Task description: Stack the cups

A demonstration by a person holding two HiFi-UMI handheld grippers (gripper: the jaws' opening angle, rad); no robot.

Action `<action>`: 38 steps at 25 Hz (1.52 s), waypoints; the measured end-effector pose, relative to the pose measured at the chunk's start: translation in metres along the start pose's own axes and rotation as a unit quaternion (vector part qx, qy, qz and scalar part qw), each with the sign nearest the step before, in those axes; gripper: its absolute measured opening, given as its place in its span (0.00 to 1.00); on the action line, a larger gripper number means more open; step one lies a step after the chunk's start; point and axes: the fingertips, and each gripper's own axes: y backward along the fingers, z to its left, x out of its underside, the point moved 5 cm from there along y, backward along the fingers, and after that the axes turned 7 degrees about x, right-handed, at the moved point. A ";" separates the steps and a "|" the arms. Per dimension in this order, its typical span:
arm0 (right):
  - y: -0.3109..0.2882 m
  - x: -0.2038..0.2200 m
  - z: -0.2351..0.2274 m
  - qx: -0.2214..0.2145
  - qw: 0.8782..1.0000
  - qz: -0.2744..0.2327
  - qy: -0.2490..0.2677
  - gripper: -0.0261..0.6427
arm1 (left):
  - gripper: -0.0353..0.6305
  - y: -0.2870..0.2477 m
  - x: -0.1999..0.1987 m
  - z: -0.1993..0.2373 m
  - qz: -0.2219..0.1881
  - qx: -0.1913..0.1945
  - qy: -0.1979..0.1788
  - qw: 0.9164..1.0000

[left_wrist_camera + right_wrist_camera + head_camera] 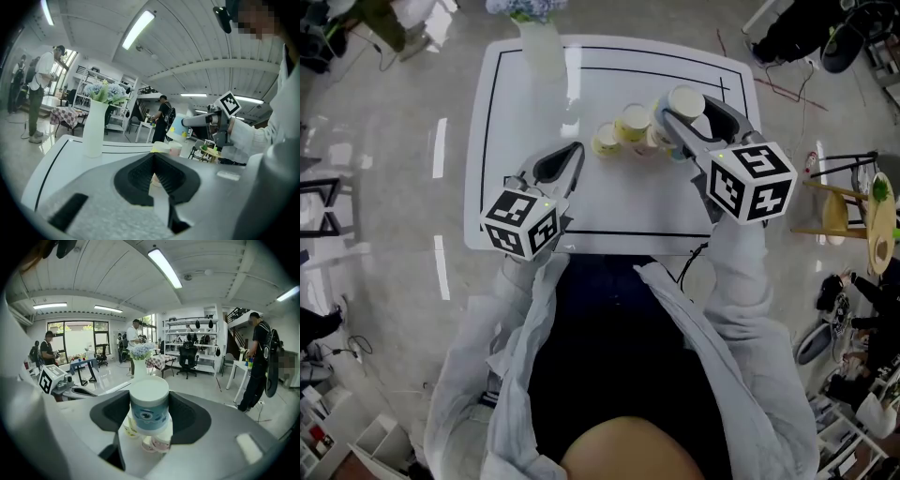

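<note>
My right gripper (683, 112) is shut on a blue cup (686, 99) with a cartoon eye print (149, 409) and holds it in the air above the table. Under and just left of it, three cups stand close together on the white table (619, 202): a yellow one (606, 140), a cream one (634, 123) and a pinkish one (655, 140). In the right gripper view they show below the held cup, the yellow cup (130, 427) and the pinkish cup (160, 443). My left gripper (577, 149) hovers left of the cups, shut, with nothing in it (154, 158).
A tall white vase (541, 49) with pale flowers stands at the table's far left corner. A black line (609, 232) runs round the tabletop. Around the table are people, chairs, shelving and a small wooden table (848, 211) at the right.
</note>
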 end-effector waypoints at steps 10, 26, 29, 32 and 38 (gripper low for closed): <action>-0.026 0.003 -0.004 -0.018 0.999 0.035 0.011 0.45 | 0.05 0.001 0.010 0.009 0.010 -0.018 0.010 1.000; -0.033 0.008 0.000 -0.026 0.998 0.046 0.025 0.47 | 0.05 0.002 0.014 0.016 0.009 -0.025 0.025 0.999; -0.034 0.007 -0.001 -0.032 0.998 0.043 0.023 0.52 | 0.05 0.000 0.014 0.016 0.009 -0.024 0.028 0.999; -0.030 0.006 -0.001 -0.032 0.999 0.034 0.027 0.63 | 0.05 0.000 0.015 0.015 0.009 -0.023 0.028 0.999; -0.018 0.006 0.000 -0.040 0.999 0.018 0.012 0.70 | 0.05 0.001 0.015 0.009 0.007 -0.022 0.028 0.999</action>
